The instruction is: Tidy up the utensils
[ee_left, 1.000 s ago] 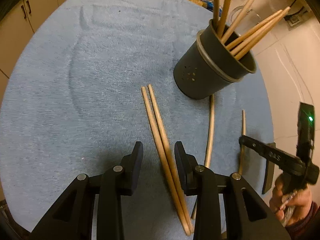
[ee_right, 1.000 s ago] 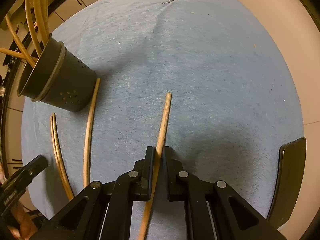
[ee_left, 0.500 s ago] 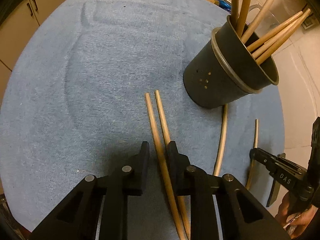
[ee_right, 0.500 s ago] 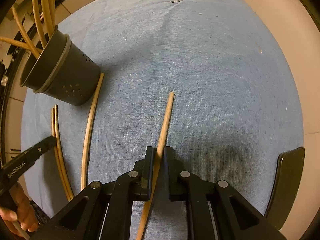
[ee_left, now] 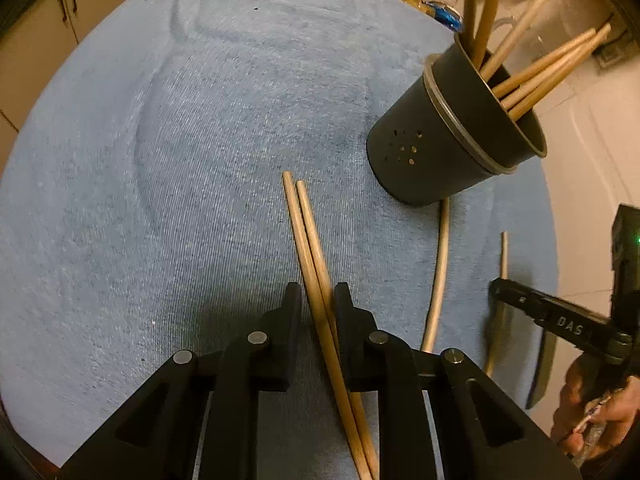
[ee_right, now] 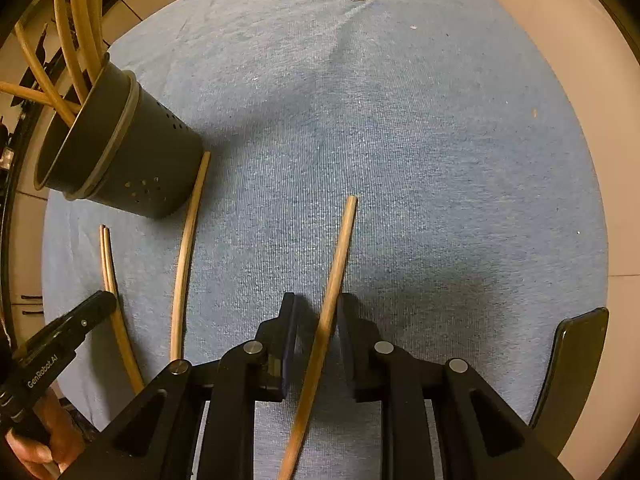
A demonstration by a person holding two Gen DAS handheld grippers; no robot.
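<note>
Wooden chopsticks (ee_left: pixel 308 240), ribbed blue cloth (ee_left: pixel 180 160)

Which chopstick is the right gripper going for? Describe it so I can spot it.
Start at the dark holder standing on the blue cloth. One loose chopstick lies with its tip against the holder's base; the target chopstick lies alone further right, apart from the holder. It is the only one running between the open jaws of the right gripper.

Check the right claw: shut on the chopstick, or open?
Open. The right claw straddles the single chopstick, with blue cloth visible in the gaps on both sides.
</note>
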